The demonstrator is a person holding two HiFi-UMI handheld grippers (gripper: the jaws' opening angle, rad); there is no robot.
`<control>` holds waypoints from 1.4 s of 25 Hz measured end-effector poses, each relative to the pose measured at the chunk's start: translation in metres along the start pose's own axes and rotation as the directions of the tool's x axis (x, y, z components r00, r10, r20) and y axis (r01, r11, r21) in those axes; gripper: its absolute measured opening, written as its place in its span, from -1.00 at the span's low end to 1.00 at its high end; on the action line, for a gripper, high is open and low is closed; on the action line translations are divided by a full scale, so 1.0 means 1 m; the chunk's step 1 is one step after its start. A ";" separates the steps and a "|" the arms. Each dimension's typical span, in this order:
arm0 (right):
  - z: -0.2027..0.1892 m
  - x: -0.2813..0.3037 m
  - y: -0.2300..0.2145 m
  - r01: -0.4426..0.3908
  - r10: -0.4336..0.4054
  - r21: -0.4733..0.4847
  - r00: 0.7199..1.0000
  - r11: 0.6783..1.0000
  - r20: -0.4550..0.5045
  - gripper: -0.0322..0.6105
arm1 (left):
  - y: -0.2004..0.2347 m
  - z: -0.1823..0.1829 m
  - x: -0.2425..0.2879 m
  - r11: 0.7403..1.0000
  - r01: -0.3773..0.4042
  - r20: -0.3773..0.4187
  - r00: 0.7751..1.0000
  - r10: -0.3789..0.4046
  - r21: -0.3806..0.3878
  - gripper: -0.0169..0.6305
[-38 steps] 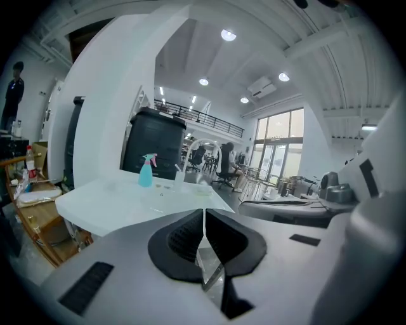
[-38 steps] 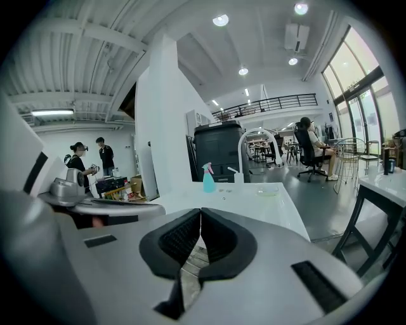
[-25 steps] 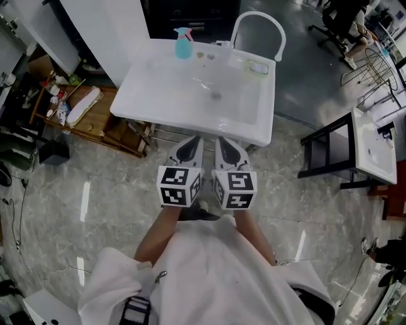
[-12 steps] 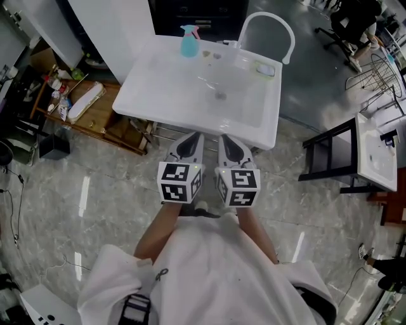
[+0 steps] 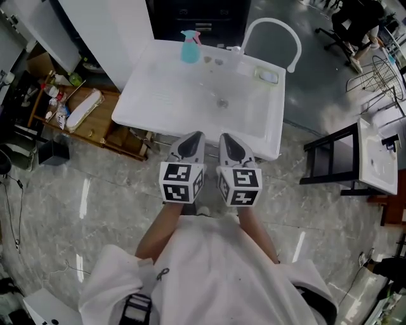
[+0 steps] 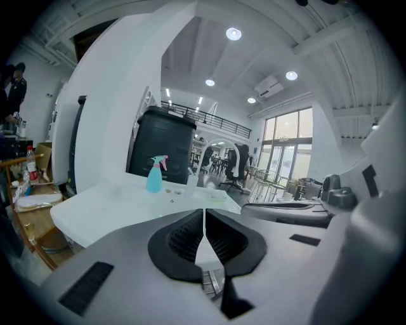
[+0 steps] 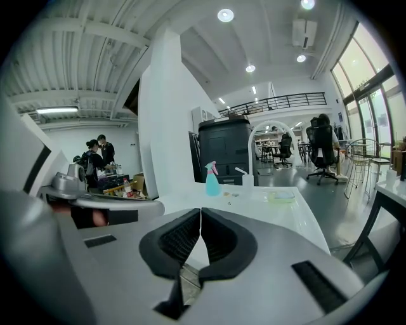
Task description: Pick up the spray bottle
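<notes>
The spray bottle (image 5: 189,47) is teal with a pink trigger and stands upright at the far edge of the white sink unit (image 5: 190,120). It also shows small and far ahead in the left gripper view (image 6: 154,176) and in the right gripper view (image 7: 212,179). My left gripper (image 5: 195,135) and right gripper (image 5: 223,136) are side by side at the sink's near edge, well short of the bottle. Both are shut with nothing between the jaws, as the left gripper (image 6: 204,212) and right gripper (image 7: 201,212) show in their own views.
A white arched faucet (image 5: 273,25) and a soap dish (image 5: 269,76) sit at the sink's far right. A low wooden shelf with bottles (image 5: 82,111) stands left, a black frame table (image 5: 330,159) right, and a dark cabinet (image 5: 196,16) behind. People (image 7: 101,152) stand far left.
Both grippers have moved forward together toward the sink's near edge. Their jaws have stayed shut, and the bottle has not moved.
</notes>
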State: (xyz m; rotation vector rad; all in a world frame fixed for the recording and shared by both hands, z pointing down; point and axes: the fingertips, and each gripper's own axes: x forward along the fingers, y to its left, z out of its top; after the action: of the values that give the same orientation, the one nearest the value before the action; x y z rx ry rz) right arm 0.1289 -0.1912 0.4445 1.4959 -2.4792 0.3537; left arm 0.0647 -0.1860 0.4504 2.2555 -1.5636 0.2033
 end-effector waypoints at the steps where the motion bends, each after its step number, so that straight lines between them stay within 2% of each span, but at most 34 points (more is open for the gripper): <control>1: 0.001 0.005 -0.001 0.002 -0.002 0.001 1.000 1.000 -0.001 -0.81 | 0.003 0.001 0.004 1.000 0.004 -0.003 1.000 -0.004 -0.004 -0.84; 6: 0.005 0.033 -0.004 0.000 0.000 0.023 1.000 1.000 -0.012 -0.81 | 0.017 0.009 0.027 0.999 0.038 -0.007 0.999 -0.038 -0.021 -0.84; 20: 0.031 0.132 -0.005 0.008 -0.005 0.052 0.999 0.999 -0.044 -0.81 | 0.092 0.049 0.090 0.999 0.023 -0.036 0.999 -0.024 -0.040 -0.84; 35: 0.074 0.226 -0.016 0.068 -0.065 0.050 0.997 0.996 -0.051 -0.81 | 0.147 0.098 0.163 0.993 0.120 -0.056 0.991 -0.119 0.000 -0.84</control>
State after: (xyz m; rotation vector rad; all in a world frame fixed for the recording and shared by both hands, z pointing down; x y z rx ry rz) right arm 0.0350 -0.4105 0.4464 1.5663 -2.3931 0.4409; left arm -0.0204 -0.4109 0.4489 2.3166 -1.3959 0.2335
